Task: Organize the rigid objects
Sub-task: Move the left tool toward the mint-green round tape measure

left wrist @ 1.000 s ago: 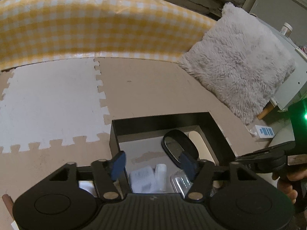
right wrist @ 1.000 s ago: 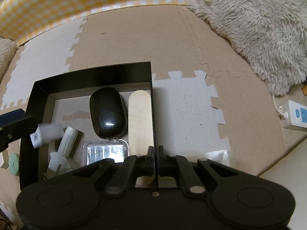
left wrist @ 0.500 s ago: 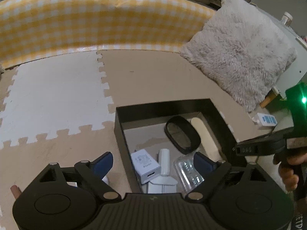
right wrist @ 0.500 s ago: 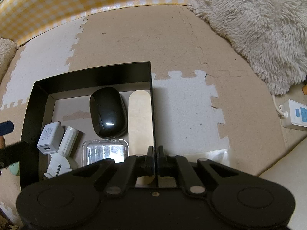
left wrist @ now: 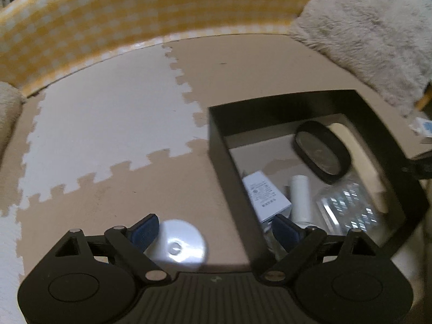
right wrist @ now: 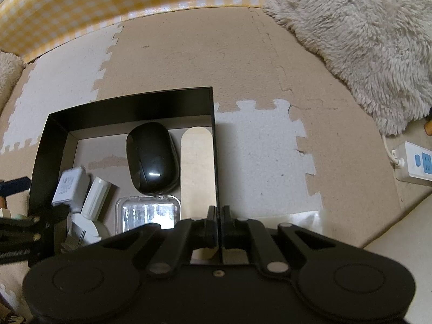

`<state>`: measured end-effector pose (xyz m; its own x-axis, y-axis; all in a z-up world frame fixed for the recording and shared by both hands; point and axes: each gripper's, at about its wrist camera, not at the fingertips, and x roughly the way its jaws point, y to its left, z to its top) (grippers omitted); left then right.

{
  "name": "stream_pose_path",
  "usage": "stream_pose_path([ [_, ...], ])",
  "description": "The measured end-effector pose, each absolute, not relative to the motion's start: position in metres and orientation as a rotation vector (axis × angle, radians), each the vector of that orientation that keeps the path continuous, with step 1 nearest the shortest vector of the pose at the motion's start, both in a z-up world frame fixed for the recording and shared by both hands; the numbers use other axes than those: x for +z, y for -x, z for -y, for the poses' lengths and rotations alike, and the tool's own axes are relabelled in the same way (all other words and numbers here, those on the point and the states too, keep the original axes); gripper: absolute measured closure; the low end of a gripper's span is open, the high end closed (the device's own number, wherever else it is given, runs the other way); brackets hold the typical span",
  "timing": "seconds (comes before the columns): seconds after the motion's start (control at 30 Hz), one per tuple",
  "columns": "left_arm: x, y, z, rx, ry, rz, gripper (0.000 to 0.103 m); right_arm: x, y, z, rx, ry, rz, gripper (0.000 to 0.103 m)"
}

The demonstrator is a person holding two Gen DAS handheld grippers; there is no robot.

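The box (right wrist: 129, 105) sits on the floor mat. Inside, the mouse (right wrist: 152, 158) lies lengthwise toward the far wall; the charger (left wrist: 267, 195) by the left wall bears unreadable print. The left claw (left wrist: 216, 232) gapes wide, empty; the right claw (right wrist: 219, 224) pinches the box's right wall.

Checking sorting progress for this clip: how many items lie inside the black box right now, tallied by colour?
Black: 1 (mouse)
White: 3 (charger, tube, round piece)
Clear: 1 (case)
Pale wood: 1 (flat stick)
Total in the black box: 6
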<state>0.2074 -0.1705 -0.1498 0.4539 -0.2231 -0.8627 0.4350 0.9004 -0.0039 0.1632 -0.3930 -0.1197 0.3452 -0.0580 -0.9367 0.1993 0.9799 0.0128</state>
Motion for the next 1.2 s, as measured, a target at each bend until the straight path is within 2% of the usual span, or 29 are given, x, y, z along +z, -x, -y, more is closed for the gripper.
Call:
stream_pose_path([
  [0.37, -0.126, -0.201, 0.169, -0.473, -0.117, -1.012, 0.011, -0.120, -0.163, 0.394, -0.168, -0.139, -1.208, 0.099],
  [0.57, -0.115, -0.191, 0.173, -0.504, -0.105, -0.998, 0.000, -0.120, -0.163, 0.394, -0.168, -0.150, -1.205, 0.100],
  [1.2, -0.080, -0.162, 0.145, -0.516, -0.065, -0.960, 0.000, -0.124, -0.160, 0.404, -0.158, -0.235, -1.208, 0.098],
])
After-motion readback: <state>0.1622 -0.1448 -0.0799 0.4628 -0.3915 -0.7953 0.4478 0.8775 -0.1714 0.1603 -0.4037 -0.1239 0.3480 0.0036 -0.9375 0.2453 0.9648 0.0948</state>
